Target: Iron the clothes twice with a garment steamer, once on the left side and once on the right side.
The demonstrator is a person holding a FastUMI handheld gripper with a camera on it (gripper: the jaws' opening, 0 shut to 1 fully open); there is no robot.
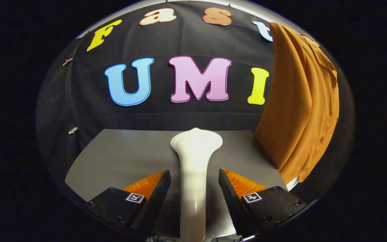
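Gripper (194,188) spread wide around white garment steamer (193,174), contact unclear, orange shirt (301,107) partly cut off

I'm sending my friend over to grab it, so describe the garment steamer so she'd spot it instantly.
Start at the grey table in front of the black cloth wall. The garment steamer lies on it, its handle running between the gripper's open fingers, which do not press on it. It is smooth, off-white, flaring to a wide head, unlike the orange shirt hanging beside it.
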